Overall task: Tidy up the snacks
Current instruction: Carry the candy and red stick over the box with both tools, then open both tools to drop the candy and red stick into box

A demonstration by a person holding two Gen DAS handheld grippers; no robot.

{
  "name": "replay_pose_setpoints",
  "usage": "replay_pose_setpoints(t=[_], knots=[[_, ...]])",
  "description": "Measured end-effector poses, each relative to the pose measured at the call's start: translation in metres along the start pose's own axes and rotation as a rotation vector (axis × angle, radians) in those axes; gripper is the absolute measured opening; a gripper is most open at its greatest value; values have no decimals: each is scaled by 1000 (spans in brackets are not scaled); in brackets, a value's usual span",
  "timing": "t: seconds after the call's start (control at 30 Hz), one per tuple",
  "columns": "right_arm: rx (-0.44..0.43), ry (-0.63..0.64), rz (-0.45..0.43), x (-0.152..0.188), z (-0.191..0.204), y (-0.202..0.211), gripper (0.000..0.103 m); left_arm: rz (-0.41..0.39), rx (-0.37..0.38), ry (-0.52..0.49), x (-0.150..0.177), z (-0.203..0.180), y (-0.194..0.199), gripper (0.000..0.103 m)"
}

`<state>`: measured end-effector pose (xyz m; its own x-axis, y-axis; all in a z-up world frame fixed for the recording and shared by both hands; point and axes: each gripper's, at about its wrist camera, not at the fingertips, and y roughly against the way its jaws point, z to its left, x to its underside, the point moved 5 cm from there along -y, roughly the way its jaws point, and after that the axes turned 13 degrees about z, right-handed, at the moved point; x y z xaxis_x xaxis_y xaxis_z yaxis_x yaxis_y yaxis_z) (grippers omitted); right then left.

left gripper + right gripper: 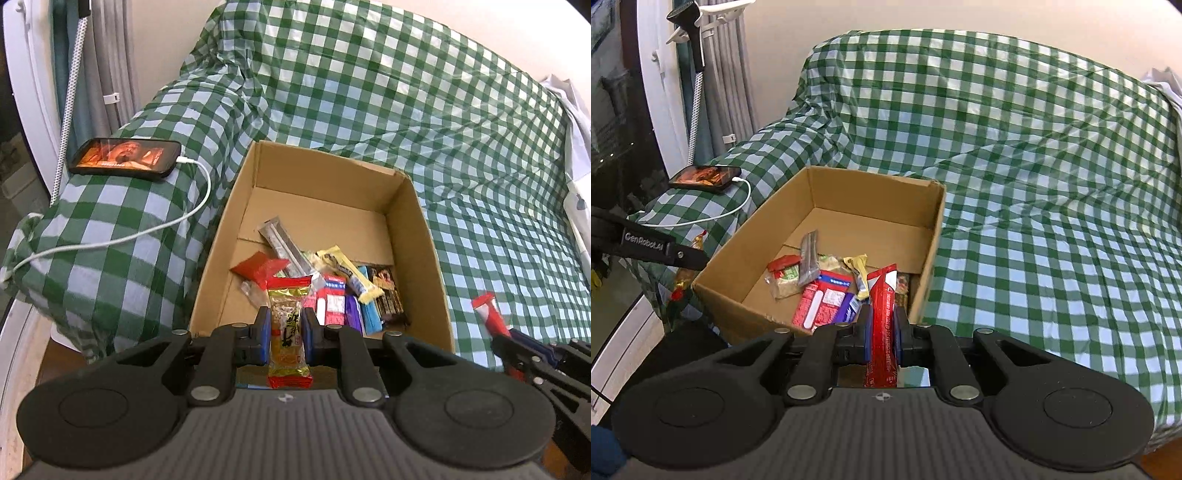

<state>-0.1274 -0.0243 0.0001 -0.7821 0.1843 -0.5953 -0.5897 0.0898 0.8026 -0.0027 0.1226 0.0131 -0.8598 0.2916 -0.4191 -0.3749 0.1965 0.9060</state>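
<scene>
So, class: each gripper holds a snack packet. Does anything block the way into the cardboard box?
Nothing visible does. The cardboard box is open-topped, and both the yellow packet and red packet are already at its near rim.

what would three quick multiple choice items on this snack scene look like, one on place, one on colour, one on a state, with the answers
1. Where does the phone lie?
A. in the cardboard box
B. on the checked cloth, left of the box
C. on the floor

2. What colour is the long packet in the right gripper?
A. red
B. blue
C. yellow

3. How is the left gripper?
A. open and empty
B. shut on a gold-and-red snack packet
C. shut on the box wall

Answers: 1 B, it rests on the green checked cloth beside the cardboard box, cable plugged in. 2 A, its wrapper is red. 3 B, both pads press the gold-and-red snack packet.
</scene>
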Motion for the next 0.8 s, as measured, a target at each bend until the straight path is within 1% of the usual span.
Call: replay_pose_setpoints(t=[0.17,0.37,0.6,0.8], knots=[[-18,10,19,-20,7,-21,12,21,7,-4,-22,-2,-18,19],[-35,10,45,-44,9,-54,12,57,12,-24,-48,-6,-50,19],[-49,-8,89,-59,5,-95,12,119,8,-38,-65,-10,-92,19],[-62,-19,125,-64,2,-124,12,165,-6,-53,-72,-12,-122,19]])
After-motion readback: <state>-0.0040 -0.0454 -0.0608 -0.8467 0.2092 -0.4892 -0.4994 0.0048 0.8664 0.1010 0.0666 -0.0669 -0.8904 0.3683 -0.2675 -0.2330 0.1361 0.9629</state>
